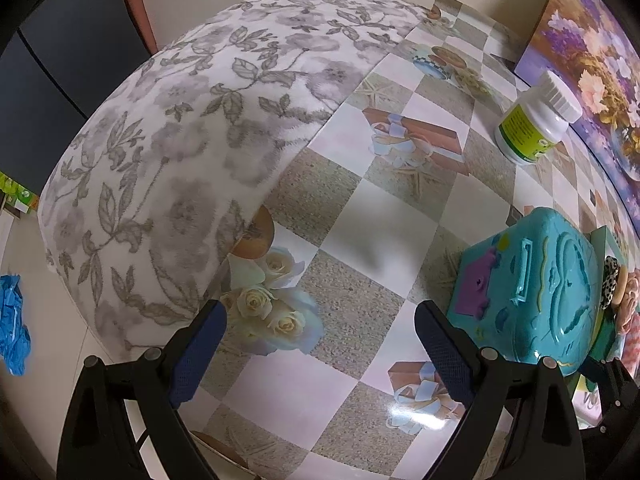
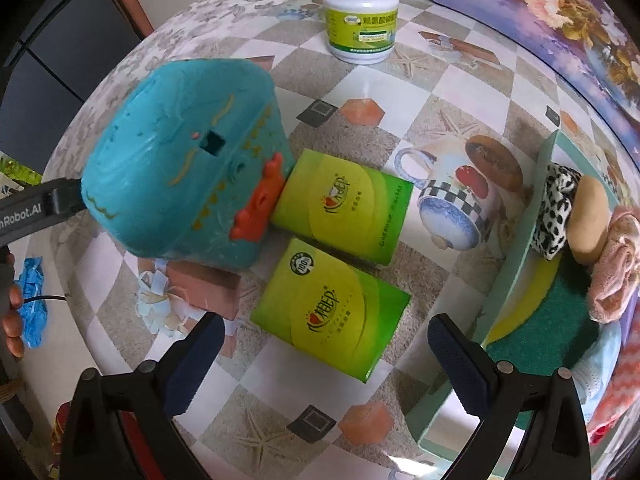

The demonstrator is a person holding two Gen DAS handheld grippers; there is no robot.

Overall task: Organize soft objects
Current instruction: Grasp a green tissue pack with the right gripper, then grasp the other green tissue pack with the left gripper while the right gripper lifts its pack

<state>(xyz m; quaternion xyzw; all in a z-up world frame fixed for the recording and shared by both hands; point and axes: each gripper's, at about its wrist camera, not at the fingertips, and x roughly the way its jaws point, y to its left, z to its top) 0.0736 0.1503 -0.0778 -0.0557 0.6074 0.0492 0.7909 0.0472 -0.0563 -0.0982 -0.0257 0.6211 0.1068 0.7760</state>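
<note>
In the right wrist view, two green tissue packs lie on the table, one near (image 2: pixel 332 308) and one farther (image 2: pixel 344 204). My right gripper (image 2: pixel 326 356) is open and empty, just in front of the near pack. At the right stands a pale green box (image 2: pixel 516 276) holding soft items: a leopard-print piece (image 2: pixel 554 208), a tan sponge (image 2: pixel 588 220), a pink cloth (image 2: pixel 616 280) and a green-yellow scouring pad (image 2: pixel 536 340). My left gripper (image 1: pixel 320 352) is open and empty above bare table, next to a folded floral blanket (image 1: pixel 192 128).
A teal toy case (image 2: pixel 184 168) stands left of the packs; it also shows in the left wrist view (image 1: pixel 536 284). A white pill bottle (image 2: pixel 360 16) stands at the back. A floral picture (image 2: pixel 560 12) leans at the back right. Blue gloves (image 1: pixel 12 320) lie off the table's left.
</note>
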